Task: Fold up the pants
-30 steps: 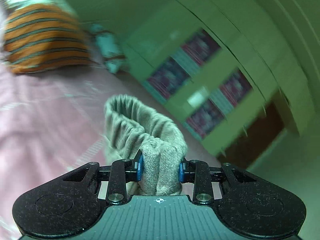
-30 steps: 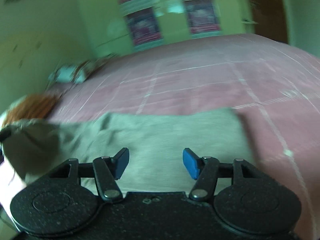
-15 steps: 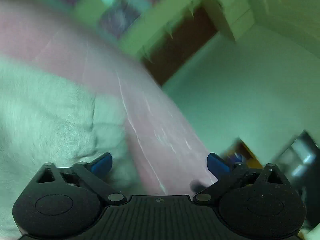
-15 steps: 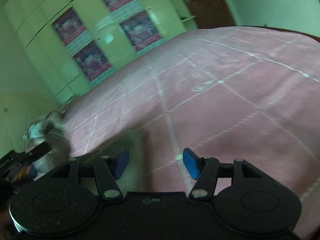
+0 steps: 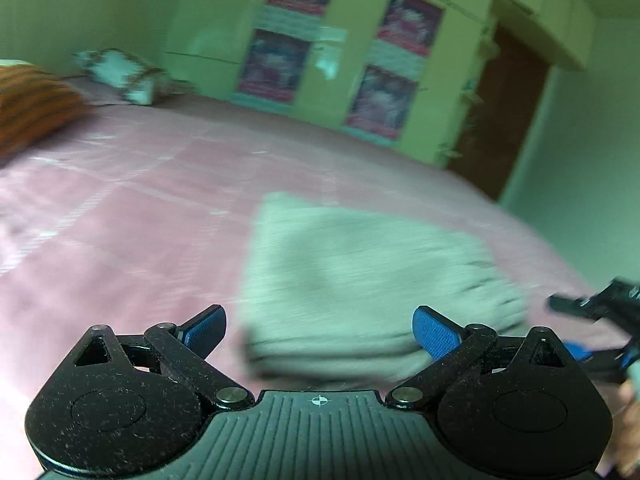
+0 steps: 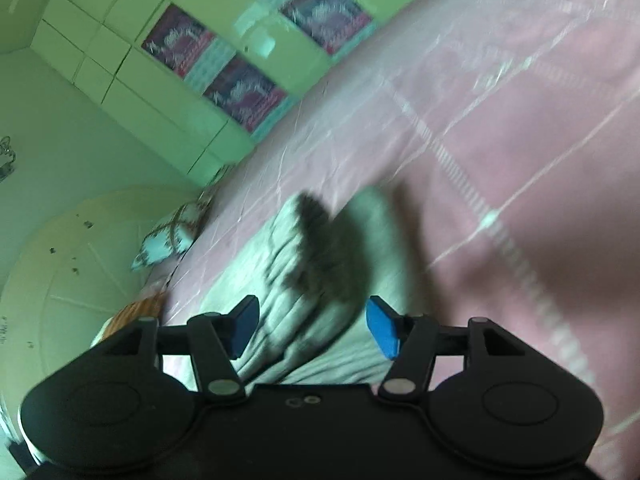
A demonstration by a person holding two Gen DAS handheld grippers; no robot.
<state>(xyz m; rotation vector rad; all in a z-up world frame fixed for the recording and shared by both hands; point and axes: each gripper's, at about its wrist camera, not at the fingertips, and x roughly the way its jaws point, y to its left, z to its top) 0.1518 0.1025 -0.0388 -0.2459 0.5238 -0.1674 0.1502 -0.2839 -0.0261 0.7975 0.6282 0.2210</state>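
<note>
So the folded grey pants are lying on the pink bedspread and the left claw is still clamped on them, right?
Not quite. In the left wrist view the left claw is open, gripping nothing. The folded grey pants do lie on the pink bedspread.

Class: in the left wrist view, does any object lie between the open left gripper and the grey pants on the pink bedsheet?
Nothing visible does: the left gripper opens directly onto the folded grey fabric pants.

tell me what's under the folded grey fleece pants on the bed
The folded grey fleece pants lie flat on the pink checked bedsheet, which shows all around them. Whatever lies directly beneath the bundle, and between its layers, is covered and cannot be seen.
</note>
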